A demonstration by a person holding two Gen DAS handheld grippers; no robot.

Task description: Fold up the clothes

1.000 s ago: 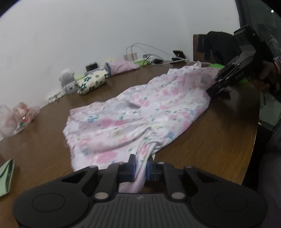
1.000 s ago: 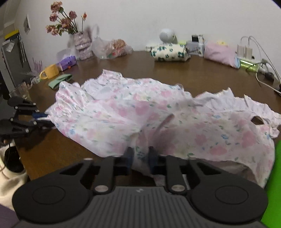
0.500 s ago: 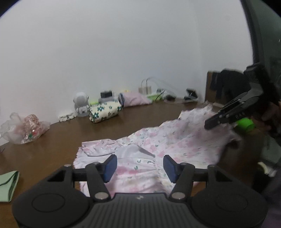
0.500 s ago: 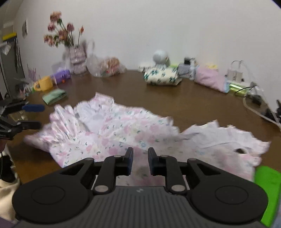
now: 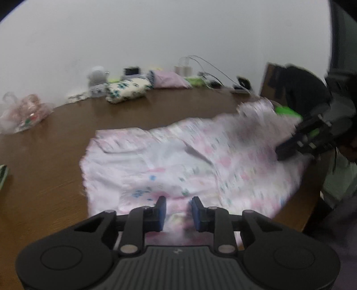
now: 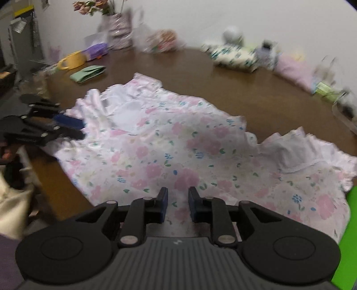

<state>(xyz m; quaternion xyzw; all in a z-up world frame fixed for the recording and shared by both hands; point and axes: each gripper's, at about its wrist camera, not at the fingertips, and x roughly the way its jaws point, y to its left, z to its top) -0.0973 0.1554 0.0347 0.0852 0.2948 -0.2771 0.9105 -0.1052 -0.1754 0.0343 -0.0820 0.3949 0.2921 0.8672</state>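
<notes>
Garment [image 6: 174,142]: thin, soft floral cloth, pink blooms w/ small blue & green sprigs on white; spread rumpled across the near part of the table, ruffled hems, paler inner side showing at folded-back bits (blurry in left view).
Table [image 6: 200,73]: dark brown wood, smooth, rounded edge.
Left gripper [image 5: 177,210]: black plastic body, blue pads; fingers parted w/ a gap, nothing pinched, cloth lying just below the tips.
Right gripper [image 6: 177,204]: same build; fingers apart, released, low over the cloth's near edge.
Far side: folded floral bundle [image 6: 234,55], pale lilac pouch [image 6: 294,71], crinkly clear bag [image 5: 24,111], cables [image 5: 205,64].
Left end: flat green folded cloth [image 6: 88,73], yellow cup [image 6: 71,61], flowers [image 6: 93,5] in a vase.
Wall [image 5: 156,33]: plain white.
</notes>
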